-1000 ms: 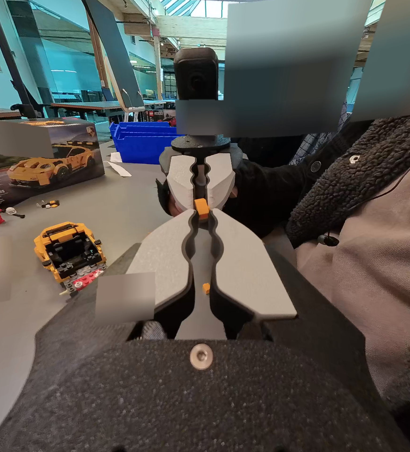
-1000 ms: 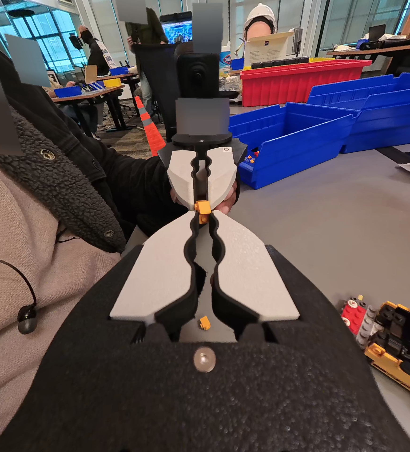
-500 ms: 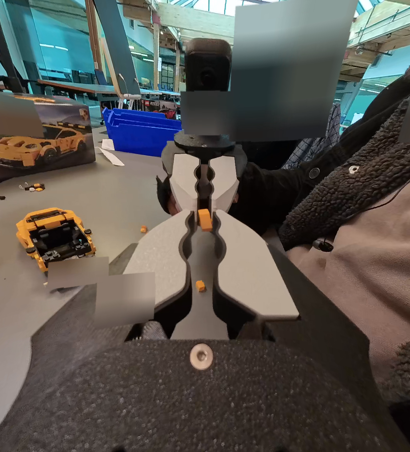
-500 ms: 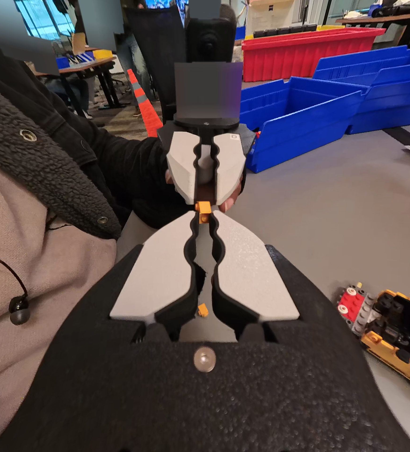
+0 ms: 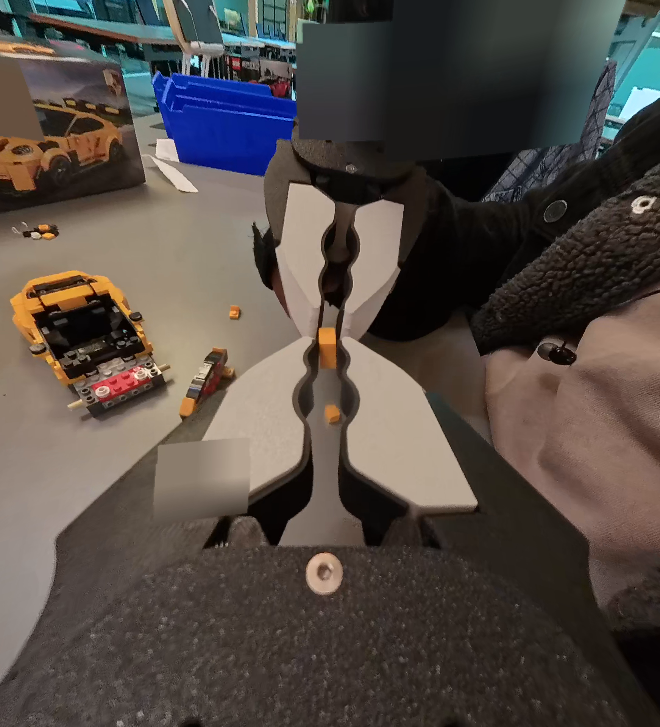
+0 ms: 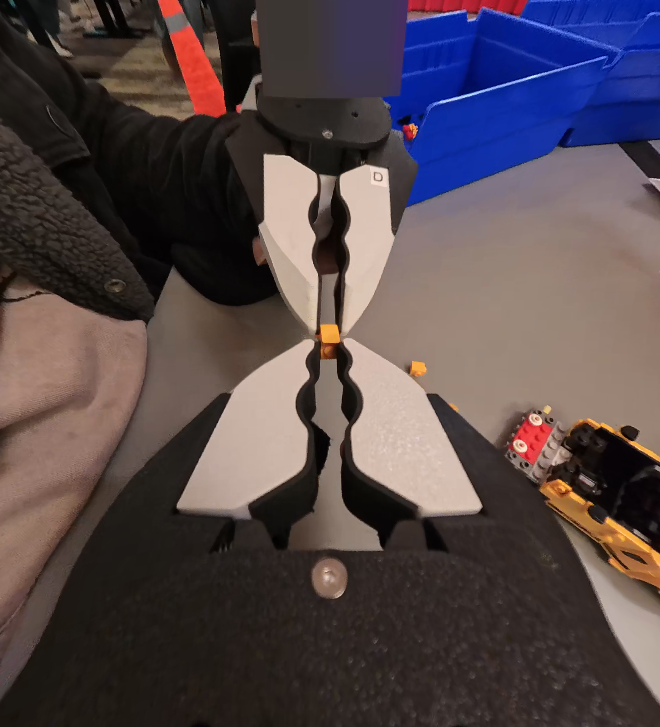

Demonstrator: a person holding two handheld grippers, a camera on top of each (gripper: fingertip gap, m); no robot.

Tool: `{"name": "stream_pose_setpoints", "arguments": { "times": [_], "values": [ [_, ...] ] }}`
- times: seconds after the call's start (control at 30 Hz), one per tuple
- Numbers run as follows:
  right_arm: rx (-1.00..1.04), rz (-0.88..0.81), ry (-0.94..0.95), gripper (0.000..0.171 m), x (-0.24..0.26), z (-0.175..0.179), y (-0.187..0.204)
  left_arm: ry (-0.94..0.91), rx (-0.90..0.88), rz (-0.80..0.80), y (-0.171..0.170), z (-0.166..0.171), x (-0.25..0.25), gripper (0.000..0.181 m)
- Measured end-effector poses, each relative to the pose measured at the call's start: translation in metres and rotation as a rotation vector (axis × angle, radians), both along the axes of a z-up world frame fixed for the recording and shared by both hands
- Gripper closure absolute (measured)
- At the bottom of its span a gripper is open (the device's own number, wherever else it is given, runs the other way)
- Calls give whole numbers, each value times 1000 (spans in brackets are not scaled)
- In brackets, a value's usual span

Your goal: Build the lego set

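Left tool and right tool meet tip to tip, both clamped on one orange brick above the table.

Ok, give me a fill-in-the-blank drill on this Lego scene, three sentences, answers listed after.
1. The left gripper and right gripper meet tip to tip, both pinching small bricks of the colour ____.
2. The unfinished car has a red plate at its open end, and its body is ____.
3. The bins at the table's far edge are ____.

Missing words: orange; yellow; blue
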State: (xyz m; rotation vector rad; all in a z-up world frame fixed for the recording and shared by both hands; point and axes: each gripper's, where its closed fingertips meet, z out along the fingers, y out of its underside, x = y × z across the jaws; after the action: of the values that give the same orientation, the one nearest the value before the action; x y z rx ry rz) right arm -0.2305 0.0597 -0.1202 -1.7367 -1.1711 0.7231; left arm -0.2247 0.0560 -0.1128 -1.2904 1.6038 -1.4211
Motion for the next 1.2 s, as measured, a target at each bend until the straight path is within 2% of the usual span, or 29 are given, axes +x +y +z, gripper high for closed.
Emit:
{"name": "stream_pose_setpoints", "arguments": {
  "times": [0.17,0.27,0.33,0.43,0.57,0.83,1.03,1.2],
  "values": [
    [24,-7,-24,163,0,0,0,15,-13,0,0,-1,0,173],
    [26,-44,47,163,2,12,5,-47,-125,13,7,13,-1,173],
    [24,-78,19,159,11,11,8,-111,-235,19,16,25,-6,173],
    [-47,-35,-89,158,18,-8,-4,-168,-400,25,29,36,-11,173],
    [-105,52,-312,157,23,-51,-25,-182,-512,25,37,37,-12,173],
    [-124,58,-499,156,21,-86,-25,-164,-557,36,41,32,-9,173],
    [-164,138,-552,161,21,-87,-32,-150,-559,36,40,30,-8,173],
    [-249,315,-849,160,53,-80,-51,-112,-542,34,37,24,-6,173]
  ]
}}
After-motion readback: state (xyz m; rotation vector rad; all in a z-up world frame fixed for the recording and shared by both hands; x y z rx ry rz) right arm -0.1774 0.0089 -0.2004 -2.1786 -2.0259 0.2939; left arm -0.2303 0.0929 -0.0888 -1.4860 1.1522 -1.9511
